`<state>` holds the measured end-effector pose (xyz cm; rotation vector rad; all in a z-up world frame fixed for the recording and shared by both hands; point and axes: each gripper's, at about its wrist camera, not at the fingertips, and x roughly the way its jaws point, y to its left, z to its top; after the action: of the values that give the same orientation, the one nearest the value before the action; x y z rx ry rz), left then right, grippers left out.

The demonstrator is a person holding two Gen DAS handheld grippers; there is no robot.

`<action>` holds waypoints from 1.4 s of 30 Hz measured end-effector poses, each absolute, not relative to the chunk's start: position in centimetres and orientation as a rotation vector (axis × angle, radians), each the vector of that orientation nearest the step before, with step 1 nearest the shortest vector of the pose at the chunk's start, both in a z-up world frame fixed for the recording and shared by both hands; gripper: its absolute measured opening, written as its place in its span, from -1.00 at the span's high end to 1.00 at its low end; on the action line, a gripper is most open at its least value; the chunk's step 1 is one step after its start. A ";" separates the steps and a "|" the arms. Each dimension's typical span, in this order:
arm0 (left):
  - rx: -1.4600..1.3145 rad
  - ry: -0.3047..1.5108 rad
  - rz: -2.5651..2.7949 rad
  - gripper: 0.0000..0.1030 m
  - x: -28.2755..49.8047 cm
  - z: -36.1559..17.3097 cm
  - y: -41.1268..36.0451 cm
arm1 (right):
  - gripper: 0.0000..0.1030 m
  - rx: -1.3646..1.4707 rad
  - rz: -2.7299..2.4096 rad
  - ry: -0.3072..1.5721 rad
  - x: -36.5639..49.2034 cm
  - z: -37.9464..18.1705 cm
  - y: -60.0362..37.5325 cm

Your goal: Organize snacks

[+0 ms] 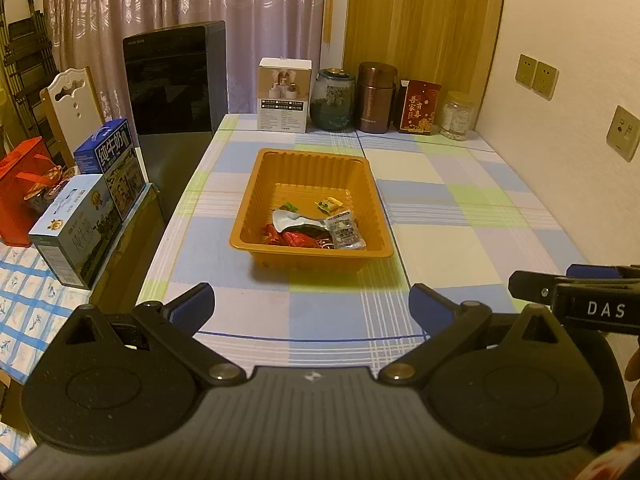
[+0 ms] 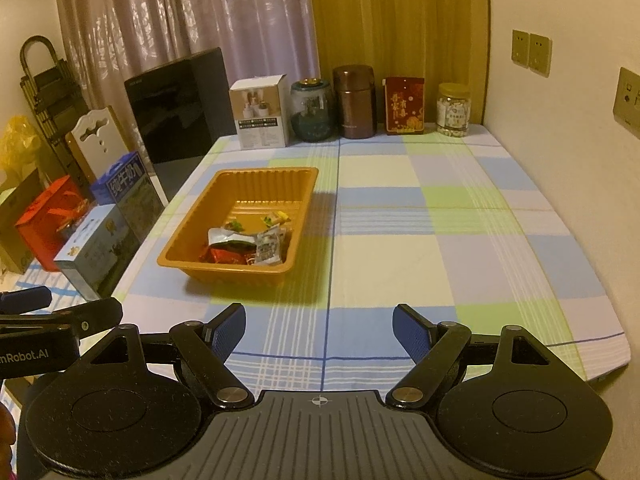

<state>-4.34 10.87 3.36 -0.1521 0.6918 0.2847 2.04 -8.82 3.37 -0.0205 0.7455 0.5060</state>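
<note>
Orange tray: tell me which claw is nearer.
Left. The left claw faces the orange tray head-on; the right claw sits off to its right.

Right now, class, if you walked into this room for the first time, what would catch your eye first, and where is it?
The orange tray stands out, sitting on the checked tablecloth with a small heap of wrapped snacks at its near end. Behind it, a row of jars and boxes lines the table's far edge. Both the left gripper and the right gripper hover open and empty at the near edge.
</note>
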 end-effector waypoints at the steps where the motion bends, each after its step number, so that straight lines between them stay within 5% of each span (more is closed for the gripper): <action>1: -0.152 0.692 0.286 -0.99 -4.4 3.3 10.9 | -0.56 -0.021 0.507 0.745 2.0 3.4 -8.9; 42: -0.145 0.696 0.279 -0.99 -4.2 2.9 10.6 | -0.56 -0.006 0.504 0.743 2.0 3.4 -9.1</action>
<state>-4.17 10.61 2.95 -0.1448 0.6957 0.2794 2.05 -9.13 3.43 -0.0057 0.7434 0.5037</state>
